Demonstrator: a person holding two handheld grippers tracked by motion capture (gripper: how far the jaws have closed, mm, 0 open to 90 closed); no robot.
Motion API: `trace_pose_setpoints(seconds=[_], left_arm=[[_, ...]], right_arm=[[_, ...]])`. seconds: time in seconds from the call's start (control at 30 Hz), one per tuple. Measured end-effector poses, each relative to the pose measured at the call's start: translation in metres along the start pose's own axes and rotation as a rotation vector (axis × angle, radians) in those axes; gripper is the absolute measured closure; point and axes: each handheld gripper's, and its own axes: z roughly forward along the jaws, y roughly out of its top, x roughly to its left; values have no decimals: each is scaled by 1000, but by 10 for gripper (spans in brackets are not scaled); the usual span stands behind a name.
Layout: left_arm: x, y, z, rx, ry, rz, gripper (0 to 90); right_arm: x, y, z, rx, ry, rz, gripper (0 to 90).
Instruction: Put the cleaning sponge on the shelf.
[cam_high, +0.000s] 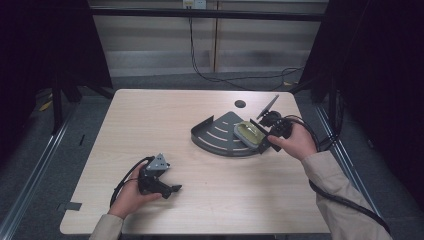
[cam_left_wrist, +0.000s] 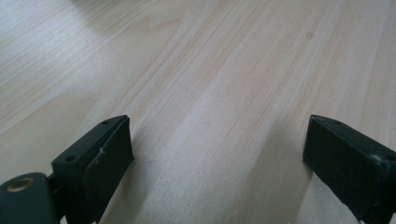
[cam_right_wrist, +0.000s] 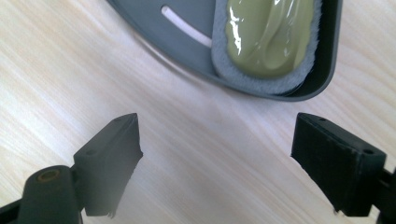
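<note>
Currently both tongs sit low over the light wood tabletop. Left tongs: held in the person's left hand, jaws spread wide apart, nothing between them; in the left gripper view the left tongs show bare wood grain between and ahead of the jaws. A black cable trails back from them along the forearm.

Right tongs: held in the right hand, jaws likewise wide apart and gripping nothing. Just ahead of the right tongs lies a dark grey fan-shaped tray with curved slots, its rounded corner just beyond the jaw tips and not touched by them. Inside that corner rests a grey pad topped by a glossy olive-green piece. In the high view the tray extends away from the right tongs toward the left, and the pad occupies its end nearest the tongs. Left tongs are well apart from the tray.
</note>
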Motion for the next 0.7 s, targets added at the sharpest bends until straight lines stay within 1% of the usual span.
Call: trace_pose_setpoints(seconds=[0.2,0.23,0.3,0.4,0.53,0.63,0.67,0.7], left_arm=[[0,0,0,4,-1,1,79],[0,0,0,4,-1,1,79],[0,0,0,3,-3,2,79],[0,0,0,4,-3,0,79],[0,0,0,3,-2,1,79],[0,0,0,5,-1,2,79],[0,0,0,3,-2,1,79],[0,0,0,3,-3,2,78]], right_arm=[[4,-13,5,1,10,-15,153],[5,-15,6,-3,19,-15,153],[5,-17,7,-2,20,-18,153],[7,-24,12,-6,25,-27,153],[8,-30,15,-7,29,-29,153],[10,-38,18,-13,39,-26,154],[9,-40,19,-18,37,-35,154],[10,-42,20,-14,38,-25,154]])
